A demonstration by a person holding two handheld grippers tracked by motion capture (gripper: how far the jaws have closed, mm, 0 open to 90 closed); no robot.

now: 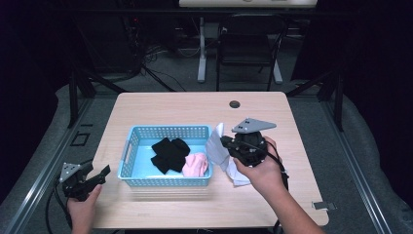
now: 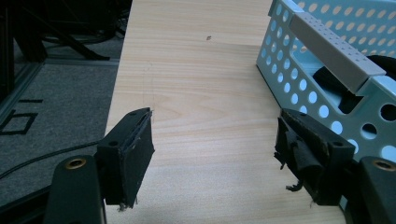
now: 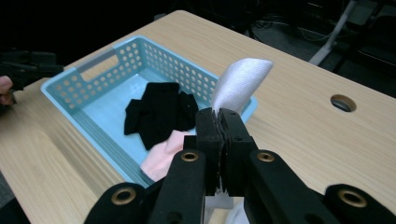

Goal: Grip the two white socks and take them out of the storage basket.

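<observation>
Left gripper (image 1: 100,176) sits off the left end of the table (image 1: 160,105), jaws wide apart with nothing between them; in the left gripper view its pads (image 2: 135,156) frame bare wood, with the blue basket (image 2: 327,60) just to one side. I'd leave it parked, or bring it up against the basket's near left corner only if the basket starts to slide. Basket itself (image 1: 127,151) is mid-table, holding a black garment (image 1: 168,152) and a pink one (image 1: 196,164) at its right end, touching each other. Right gripper (image 1: 225,141) is clamped tight on a white cloth (image 1: 217,146): the right gripper view shows the jaws pressed together with the cloth's free end (image 3: 240,79) standing up above them, close to the basket's right wall. The rest of the cloth trails down onto the table under my hand (image 1: 260,170). My read: the step is dropping this piece in with the others. To do it cleanly I'd lift high enough that the trailing tail clears the rim, carry left over the open blue floor past the pink piece, then release low. Risk is the tail catching on the wall and hanging outside.
</observation>
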